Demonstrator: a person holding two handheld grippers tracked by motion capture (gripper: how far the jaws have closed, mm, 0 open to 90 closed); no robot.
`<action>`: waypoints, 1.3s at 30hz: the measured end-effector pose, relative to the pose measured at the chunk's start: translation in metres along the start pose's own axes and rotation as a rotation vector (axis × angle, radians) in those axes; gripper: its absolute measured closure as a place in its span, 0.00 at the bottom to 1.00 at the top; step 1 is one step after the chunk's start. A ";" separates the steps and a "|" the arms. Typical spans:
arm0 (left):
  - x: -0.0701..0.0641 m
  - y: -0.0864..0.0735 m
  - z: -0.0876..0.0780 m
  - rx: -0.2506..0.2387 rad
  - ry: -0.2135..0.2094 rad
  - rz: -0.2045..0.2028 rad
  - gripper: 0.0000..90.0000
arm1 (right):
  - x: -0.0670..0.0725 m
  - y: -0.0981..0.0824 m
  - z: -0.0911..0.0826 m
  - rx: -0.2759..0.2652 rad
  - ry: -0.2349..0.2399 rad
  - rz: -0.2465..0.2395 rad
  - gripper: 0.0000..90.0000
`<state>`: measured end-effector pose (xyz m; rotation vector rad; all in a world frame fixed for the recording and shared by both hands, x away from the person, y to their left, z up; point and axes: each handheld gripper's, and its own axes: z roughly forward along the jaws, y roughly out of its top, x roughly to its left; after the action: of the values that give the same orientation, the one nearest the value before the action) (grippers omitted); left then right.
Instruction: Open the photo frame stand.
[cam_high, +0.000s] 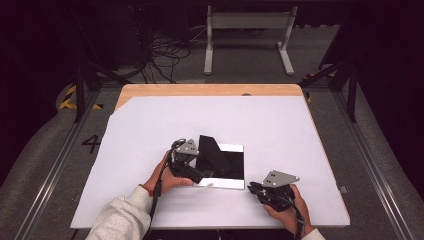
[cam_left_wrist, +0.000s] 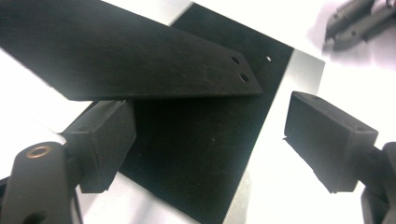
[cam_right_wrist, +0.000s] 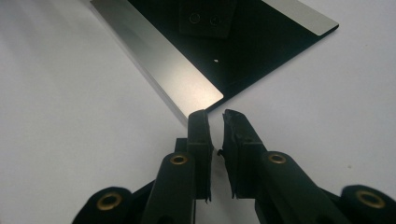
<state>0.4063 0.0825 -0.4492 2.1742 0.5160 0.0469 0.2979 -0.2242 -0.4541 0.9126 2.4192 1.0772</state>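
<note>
The left gripper (cam_high: 196, 172) rests low on the worktop (cam_high: 280, 125), jaws spread wide around the black panel (cam_left_wrist: 140, 60), not pressing it (it leans over the flat black plate (cam_high: 231, 162)). The right gripper (cam_high: 253, 187), jaws nearly together, points at the plate's corner.

Dark room, grey floor (cam_high: 240, 75), wooden table (cam_high: 210, 90) under a white sheet (cam_high: 280, 130), grey stand (cam_high: 247, 22) behind, cables (cam_high: 162, 55), hazard tape (cam_high: 67, 97).
</note>
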 end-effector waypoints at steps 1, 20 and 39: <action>0.001 0.000 0.000 -0.005 0.003 -0.004 0.16 | 0.000 0.000 0.000 0.001 0.001 0.000 0.90; 0.011 0.002 -0.004 -0.079 0.087 -0.120 0.35 | 0.000 0.000 0.001 -0.003 0.007 0.004 0.90; 0.000 0.002 0.016 0.004 0.003 -0.076 0.47 | 0.001 0.000 0.003 0.000 0.014 -0.004 0.89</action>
<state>0.4108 0.0694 -0.4572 2.1567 0.5999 0.0076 0.2985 -0.2225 -0.4561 0.9025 2.4311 1.0858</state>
